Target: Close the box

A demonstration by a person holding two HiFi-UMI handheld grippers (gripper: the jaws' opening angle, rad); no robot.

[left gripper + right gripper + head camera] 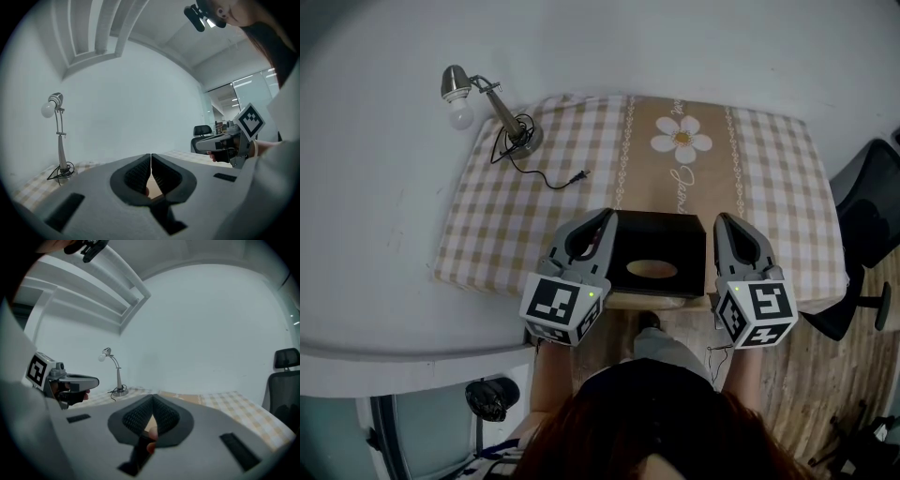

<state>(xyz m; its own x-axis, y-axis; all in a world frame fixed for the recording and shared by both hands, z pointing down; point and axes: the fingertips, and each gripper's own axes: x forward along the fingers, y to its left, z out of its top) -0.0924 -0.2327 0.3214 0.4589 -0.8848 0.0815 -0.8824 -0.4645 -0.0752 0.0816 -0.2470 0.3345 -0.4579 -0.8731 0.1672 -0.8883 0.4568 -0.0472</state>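
Left gripper point(151, 157): jaws are together, the ribbed pads meet at the tips, and nothing is held. In the head view it sits just beside the box's left side point(606, 217).
Right gripper point(152, 399): jaws are also shut and empty. It sits just beside the box's right side point(724, 221), mirroring the left.
Box point(661, 253): black, lying between the two grippers at the near edge of the table. An oval opening in its top shows a tan interior. I cannot tell from above whether a lid or flap is raised.
Tablecloth point(534, 187): beige and white check with a tan centre band, covering the table under the box.
Lamp point(492, 103): a small desk lamp with a bare bulb, on the far left corner of the cloth. Its cord trails loose, well apart from the box.
Office chair point(867, 220): dark, off the table's right side.
Risk: the box lies close to the near table edge, so an uneven push from one side could slide it off or skew it. Shut jaws can only press a flap, not pinch it. The cloth could also bunch under a sliding box.
Writing: a white daisy point(682, 138) with cursive script beneath it is printed on the cloth, too small to read. The gripper cubes carry only black-and-white square markers.
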